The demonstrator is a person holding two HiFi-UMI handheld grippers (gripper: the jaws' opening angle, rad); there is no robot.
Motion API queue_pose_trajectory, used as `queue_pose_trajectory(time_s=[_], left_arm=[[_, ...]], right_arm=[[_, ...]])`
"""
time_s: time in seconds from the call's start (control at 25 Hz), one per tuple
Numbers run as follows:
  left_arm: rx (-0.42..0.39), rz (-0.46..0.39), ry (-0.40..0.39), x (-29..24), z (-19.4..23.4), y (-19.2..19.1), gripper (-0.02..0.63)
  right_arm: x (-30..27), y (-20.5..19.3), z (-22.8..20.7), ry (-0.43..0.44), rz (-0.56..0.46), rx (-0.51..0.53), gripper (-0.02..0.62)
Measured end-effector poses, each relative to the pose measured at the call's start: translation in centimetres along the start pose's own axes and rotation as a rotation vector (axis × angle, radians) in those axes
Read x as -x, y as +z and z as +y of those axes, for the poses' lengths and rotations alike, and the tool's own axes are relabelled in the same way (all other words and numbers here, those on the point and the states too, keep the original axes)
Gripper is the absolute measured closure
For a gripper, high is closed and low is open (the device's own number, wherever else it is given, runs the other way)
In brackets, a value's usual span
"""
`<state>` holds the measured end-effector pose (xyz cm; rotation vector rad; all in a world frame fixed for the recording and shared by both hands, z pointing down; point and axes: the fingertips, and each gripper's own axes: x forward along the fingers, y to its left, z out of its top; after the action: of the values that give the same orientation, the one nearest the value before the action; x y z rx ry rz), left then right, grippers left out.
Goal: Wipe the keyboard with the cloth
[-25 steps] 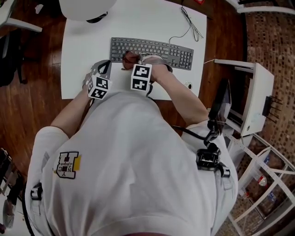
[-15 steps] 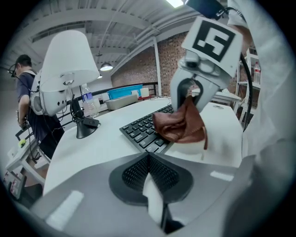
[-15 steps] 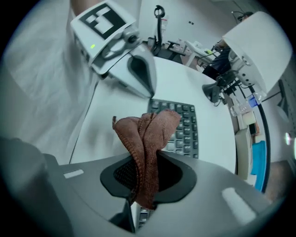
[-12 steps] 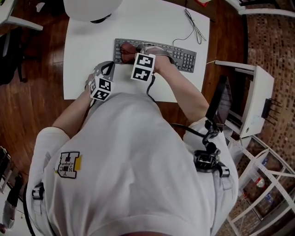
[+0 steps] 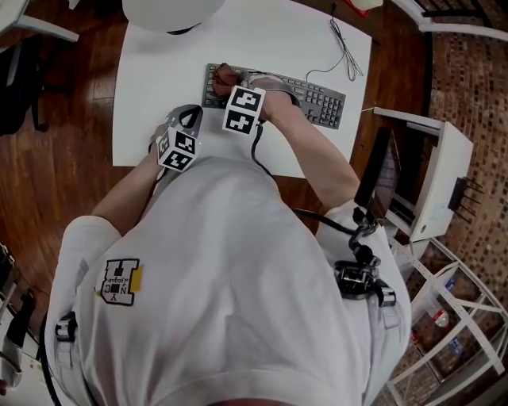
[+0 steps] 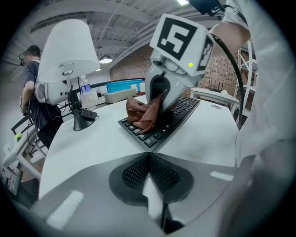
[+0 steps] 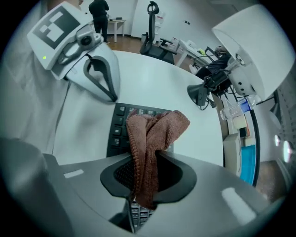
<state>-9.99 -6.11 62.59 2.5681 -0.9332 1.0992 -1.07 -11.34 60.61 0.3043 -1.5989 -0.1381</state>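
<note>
Brown cloth (image 5: 223, 77) is the item under inspection.

Head view: the cloth lies bunched on the left end of the keyboard (image 5: 317, 101), under the tips of the right gripper (image 5: 229, 82), which points steeply down onto that end. The left gripper (image 5: 189, 113) sits just off the keyboard's near left corner, over the white table (image 5: 151, 79), not touching the keys. A white lamp (image 5: 171, 9) stands beyond the keyboard's far edge.

Left gripper view: the left gripper (image 6: 149, 159) has its jaws clenched together with nothing between them, above bare table (image 6: 88, 148) short of the keyboard (image 6: 178, 113). Ahead, the right gripper (image 6: 158, 102) stands on the keyboard's end with the cloth (image 6: 142, 113) draped against the keys there. The lamp (image 6: 69, 51) stands to the far side of the keyboard.

Right gripper view: the right gripper (image 7: 145, 183) is grasping the cloth (image 7: 152, 136), its jaws clamped on a fold (the free part fans out ahead of the tips). Dark keys of the keyboard (image 7: 118, 132) show directly under and beside the cloth. The left gripper (image 7: 111, 92) rests beyond the keyboard's end, tips at its corner; contact cannot be confirmed. The lamp (image 7: 240, 51) is to the right of the keyboard.
</note>
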Motion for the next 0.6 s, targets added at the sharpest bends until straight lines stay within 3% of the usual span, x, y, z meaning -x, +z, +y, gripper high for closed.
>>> queue_pose_trajectory(time_s=[0.4, 0.6], left_arm=[[-0.049, 0.01, 0.001, -0.8, -0.8, -0.5, 0.606], [-0.049, 0.004, -0.006, -0.6, -0.8, -0.3, 0.606]], right_arm=[[0.8, -0.2, 8.7, 0.111, -0.015, 0.089, 0.511], [1.2, 0.6, 5.9, 0.106, -0.049, 0.048, 0.511]])
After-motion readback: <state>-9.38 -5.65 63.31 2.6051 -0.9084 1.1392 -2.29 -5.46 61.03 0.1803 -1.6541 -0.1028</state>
